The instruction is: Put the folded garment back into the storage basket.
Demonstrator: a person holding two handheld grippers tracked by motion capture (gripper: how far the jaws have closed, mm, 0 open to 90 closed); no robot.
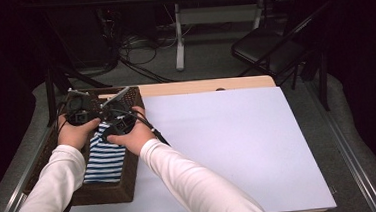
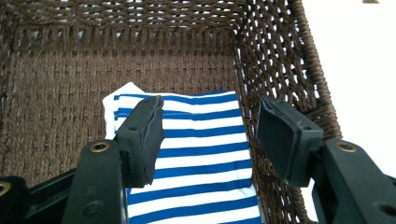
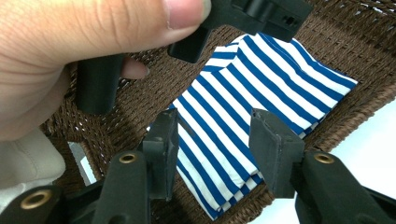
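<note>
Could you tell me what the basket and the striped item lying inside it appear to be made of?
The basket looks like dark brown woven wicker or twisted paper cord: braided strands with light showing through gaps in its walls, matte finish. The striped cloth looks like soft knit fabric, probably cotton, blue and white, folded flat with layered edges showing in the right gripper view; the exact fibre cannot be told.

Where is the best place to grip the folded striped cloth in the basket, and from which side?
Probably from above, at the free corner of the folded striped cloth that lies toward the basket's middle. The cloth lies flat on the bottom of the woven basket, one long edge against a wall, so sideways access looks blocked. Both the left gripper and right gripper are open.
</note>
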